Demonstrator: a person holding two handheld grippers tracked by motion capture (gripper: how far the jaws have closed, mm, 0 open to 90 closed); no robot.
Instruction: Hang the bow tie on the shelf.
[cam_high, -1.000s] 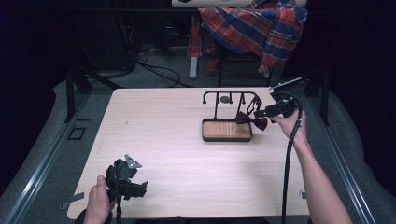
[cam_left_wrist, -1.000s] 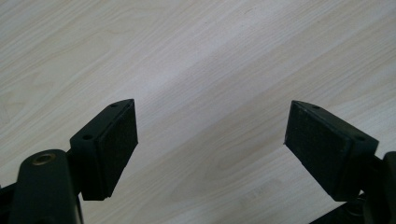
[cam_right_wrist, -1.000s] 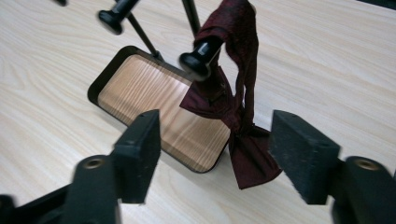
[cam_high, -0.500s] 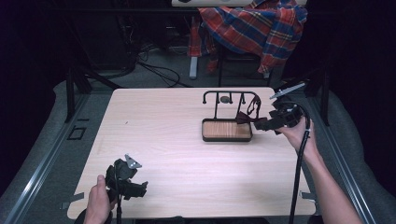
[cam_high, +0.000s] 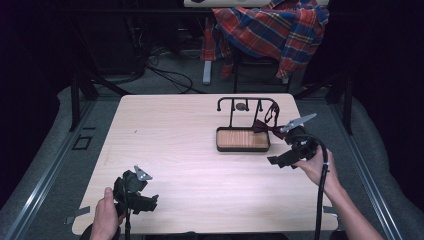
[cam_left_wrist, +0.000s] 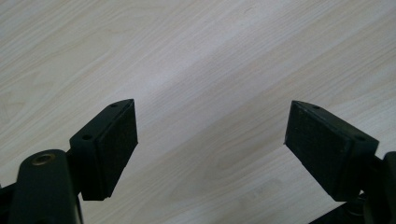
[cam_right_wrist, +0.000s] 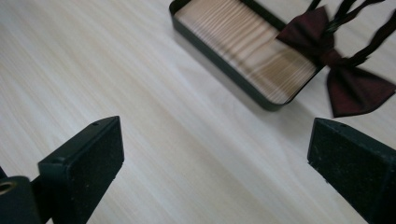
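Just let go of the bow tie (cam_high: 263, 127), now draped off the tray (cam_high: 242, 148); right gripper (cam_high: 289, 151) backing away, both sets of fingers wide, empty.

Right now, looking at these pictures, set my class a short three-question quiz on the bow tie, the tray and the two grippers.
1. True or false: the right gripper is shut on the bow tie.
2. Where does the bow tie hang? A) from the black rack, at the tray's right end; B) flat inside the wooden tray; C) between the left gripper's jaws.
3. Fill in: the left gripper is held ____ over bare table.

Key: 1 false, its jaws stand wide apart, with nothing between them; 2 A; 3 open.
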